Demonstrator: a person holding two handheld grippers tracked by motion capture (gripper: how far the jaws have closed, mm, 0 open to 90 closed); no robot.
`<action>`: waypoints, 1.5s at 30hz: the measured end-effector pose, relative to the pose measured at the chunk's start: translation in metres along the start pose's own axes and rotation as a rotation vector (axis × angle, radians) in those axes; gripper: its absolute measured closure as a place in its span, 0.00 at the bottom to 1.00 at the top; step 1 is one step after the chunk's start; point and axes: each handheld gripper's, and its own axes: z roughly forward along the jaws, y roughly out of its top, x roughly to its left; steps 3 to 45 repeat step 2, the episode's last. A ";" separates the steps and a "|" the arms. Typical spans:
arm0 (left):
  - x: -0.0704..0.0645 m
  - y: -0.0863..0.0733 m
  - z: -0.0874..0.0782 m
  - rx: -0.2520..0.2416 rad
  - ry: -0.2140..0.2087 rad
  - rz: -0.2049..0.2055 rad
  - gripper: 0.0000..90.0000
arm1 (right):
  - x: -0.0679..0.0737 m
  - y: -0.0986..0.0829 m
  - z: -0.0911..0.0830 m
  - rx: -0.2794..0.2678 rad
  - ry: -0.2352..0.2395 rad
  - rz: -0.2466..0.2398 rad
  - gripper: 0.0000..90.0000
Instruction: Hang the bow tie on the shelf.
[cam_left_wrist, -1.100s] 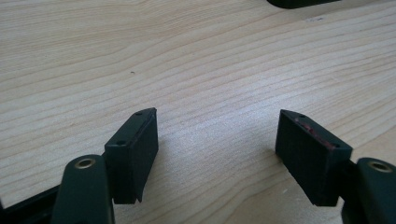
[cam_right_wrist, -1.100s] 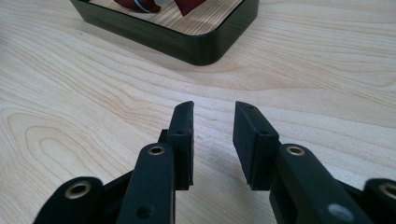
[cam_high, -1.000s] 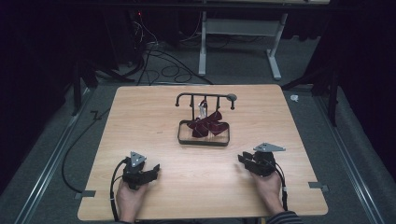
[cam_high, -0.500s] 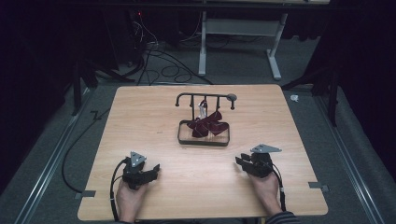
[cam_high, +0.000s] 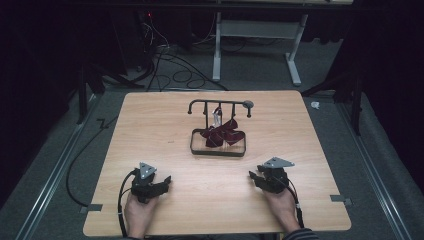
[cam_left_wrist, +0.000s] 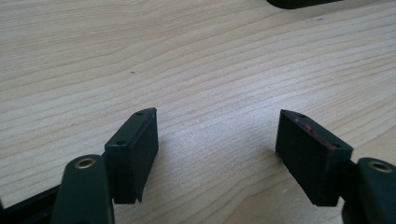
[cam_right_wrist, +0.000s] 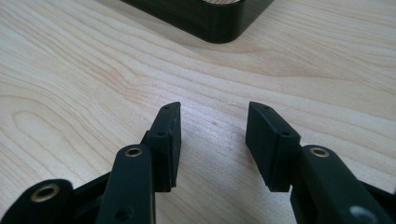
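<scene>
Work appears not yet begun: left gripper and right gripper rest on the counter near its front edge, jaws apart and empty, well apart from the dark red cloth heaped in the tray under the rack.

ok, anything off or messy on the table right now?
One oddity: the dark red cloth lies crumpled in the black tray under the hanger stand, partly caught on the stand, not hung neatly. The left gripper and right gripper rest open and empty on the table. No spills or visible damage.
</scene>
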 end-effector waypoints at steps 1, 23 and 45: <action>0.000 0.000 0.000 0.001 0.000 0.000 0.34 | 0.001 0.000 0.000 0.002 -0.010 -0.013 0.63; 0.000 0.000 0.000 0.000 0.000 0.000 0.34 | 0.002 0.000 0.000 0.003 -0.013 -0.018 0.63; 0.000 0.000 0.000 0.000 0.000 0.000 0.34 | 0.002 0.000 0.000 0.003 -0.013 -0.018 0.63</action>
